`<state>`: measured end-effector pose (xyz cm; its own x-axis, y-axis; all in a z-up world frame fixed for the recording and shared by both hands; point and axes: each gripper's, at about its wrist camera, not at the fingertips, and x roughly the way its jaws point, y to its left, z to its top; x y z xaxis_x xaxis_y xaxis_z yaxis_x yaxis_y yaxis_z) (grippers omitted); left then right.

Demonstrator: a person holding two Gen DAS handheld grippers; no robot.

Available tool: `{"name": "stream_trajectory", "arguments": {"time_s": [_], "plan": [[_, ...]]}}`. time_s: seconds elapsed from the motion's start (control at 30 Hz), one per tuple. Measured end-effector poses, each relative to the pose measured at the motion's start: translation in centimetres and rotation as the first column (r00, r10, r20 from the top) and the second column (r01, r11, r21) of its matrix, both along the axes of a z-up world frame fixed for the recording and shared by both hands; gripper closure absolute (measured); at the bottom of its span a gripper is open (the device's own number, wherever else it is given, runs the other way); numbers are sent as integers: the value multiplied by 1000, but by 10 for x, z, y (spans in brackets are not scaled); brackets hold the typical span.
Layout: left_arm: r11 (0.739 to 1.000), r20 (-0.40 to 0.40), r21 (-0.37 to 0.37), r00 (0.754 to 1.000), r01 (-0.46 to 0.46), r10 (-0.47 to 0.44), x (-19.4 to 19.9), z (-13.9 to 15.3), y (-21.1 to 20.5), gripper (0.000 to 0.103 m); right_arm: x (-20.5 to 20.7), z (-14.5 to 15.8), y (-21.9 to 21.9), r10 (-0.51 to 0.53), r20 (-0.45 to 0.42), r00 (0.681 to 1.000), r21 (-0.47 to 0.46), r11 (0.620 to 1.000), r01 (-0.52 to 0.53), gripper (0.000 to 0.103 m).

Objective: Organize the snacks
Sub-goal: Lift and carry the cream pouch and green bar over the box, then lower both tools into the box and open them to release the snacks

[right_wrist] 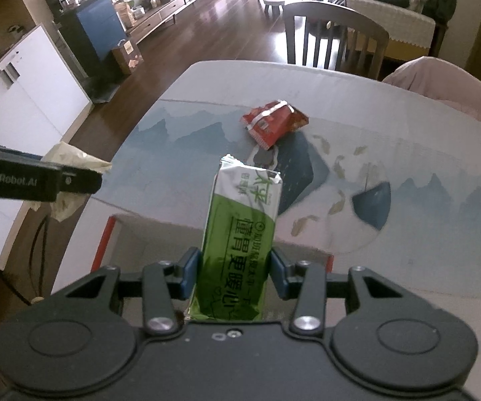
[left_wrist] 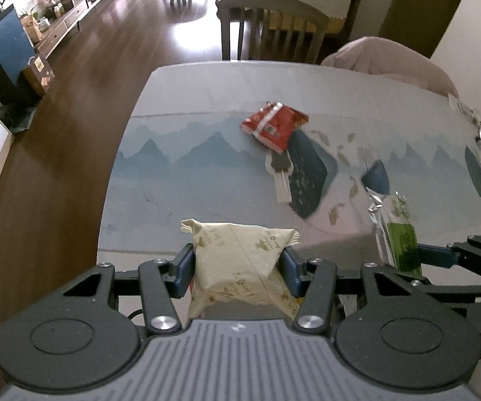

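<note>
The left gripper [left_wrist: 237, 267] was clamped on a cream snack packet [left_wrist: 240, 264], and the right gripper [right_wrist: 235, 275] pinched a green-and-silver snack packet [right_wrist: 240, 250] that stood up between its pads. Both appeared to be mid-carry, and the red-edged box [right_wrist: 106, 237] just below the right gripper looked the likely place for them. The next move called for lowering each packet over it before letting go. Both grippers pointed steeply down at the table [left_wrist: 160, 173]. A red snack packet [left_wrist: 273, 123] lay well ahead, untouched.
</note>
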<state>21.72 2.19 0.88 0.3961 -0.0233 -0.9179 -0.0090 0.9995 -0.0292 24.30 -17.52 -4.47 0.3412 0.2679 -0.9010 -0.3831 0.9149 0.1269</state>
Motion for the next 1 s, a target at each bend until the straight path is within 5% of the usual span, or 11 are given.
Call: {"name": "stream_trajectory", "arguments": {"time_s": [0.57,1.0], "plan": [[998,-127,-26,990,53,-55,-67,-41,-29,50,-50,-27,-5,32,-102,994,9,999,-32,60],[999,-211,-49,977,8,-18,-62,-109,-44,50,-66,-85,-4,22,-177,984,-78,996,-36,60]]}}
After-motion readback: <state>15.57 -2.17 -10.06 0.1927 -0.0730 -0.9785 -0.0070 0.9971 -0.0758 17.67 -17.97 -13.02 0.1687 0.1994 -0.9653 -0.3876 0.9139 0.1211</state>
